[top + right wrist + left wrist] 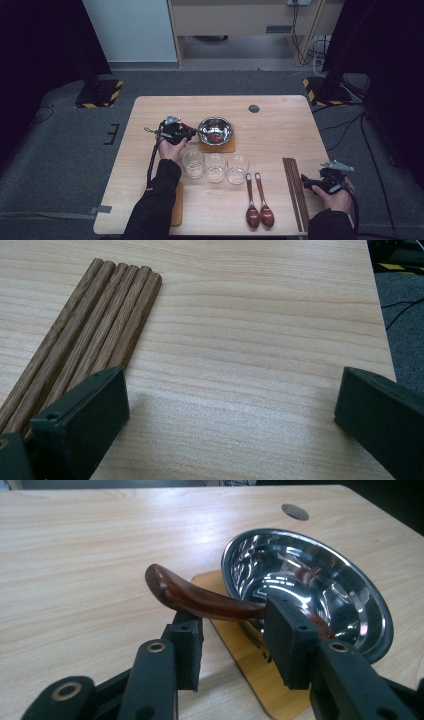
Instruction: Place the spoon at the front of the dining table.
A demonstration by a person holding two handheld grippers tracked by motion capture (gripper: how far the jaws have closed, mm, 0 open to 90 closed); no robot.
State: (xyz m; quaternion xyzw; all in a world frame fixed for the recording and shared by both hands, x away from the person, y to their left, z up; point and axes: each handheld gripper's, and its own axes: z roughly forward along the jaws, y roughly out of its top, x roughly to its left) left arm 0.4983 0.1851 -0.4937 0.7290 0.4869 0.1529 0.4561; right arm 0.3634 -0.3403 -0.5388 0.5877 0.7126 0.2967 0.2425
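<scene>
The high view is dim and soft, its side edges sunk in black, and the pale wooden counter (280,125) is the brightest patch. White glare streaks the shiny round steel bowl (320,580). Both claw views are sharper, with the near black jaws blurred.

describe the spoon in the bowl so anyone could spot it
On the wooden table, find the steel bowl on its thin wooden mat. The spoon leans over the bowl's rim, its handle sticking out; two similar spoons lie flat near the front edge.
</scene>
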